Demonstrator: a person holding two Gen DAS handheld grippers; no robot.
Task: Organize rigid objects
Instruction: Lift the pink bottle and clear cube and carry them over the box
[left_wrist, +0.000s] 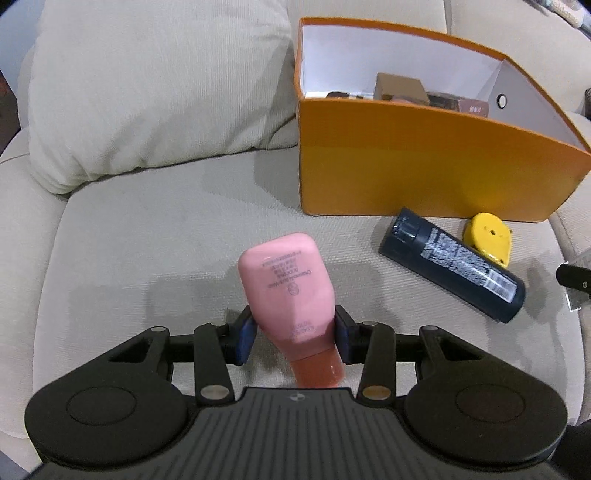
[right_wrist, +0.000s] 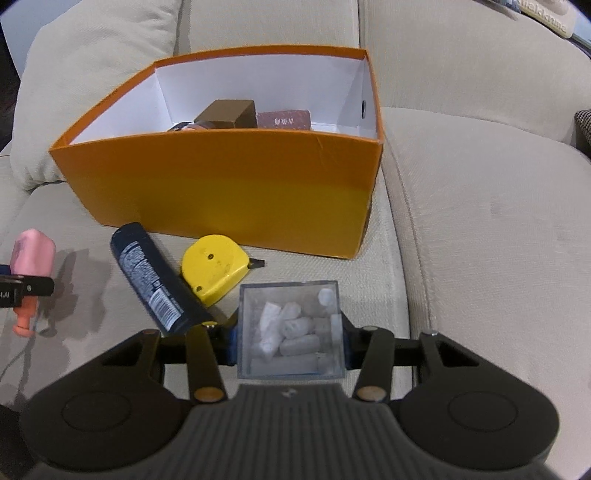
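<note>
Beige sofa seat (right_wrist: 461, 206): orange box (right_wrist: 229, 192) at rear, cushion (left_wrist: 147, 85) at left corner. Left gripper (left_wrist: 295, 332) pinches pink bottle (left_wrist: 288, 284); right gripper (right_wrist: 290, 339) pinches clear box (right_wrist: 291, 325), contents possibly chalk. Right seat edge open.

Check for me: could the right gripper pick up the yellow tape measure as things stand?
Probably not yet. The right gripper is shut on the clear box, so its jaws are full. The tape measure lies uncovered on the sofa cushion just ahead, beside the dark bottle.

Your left gripper (left_wrist: 295, 334) points steeply down, its blue pads (left_wrist: 243, 338) clamped on a pink bottle (left_wrist: 286, 288). Your right gripper (right_wrist: 290, 341) also tilts down, pinching a clear box (right_wrist: 291, 328).
</note>
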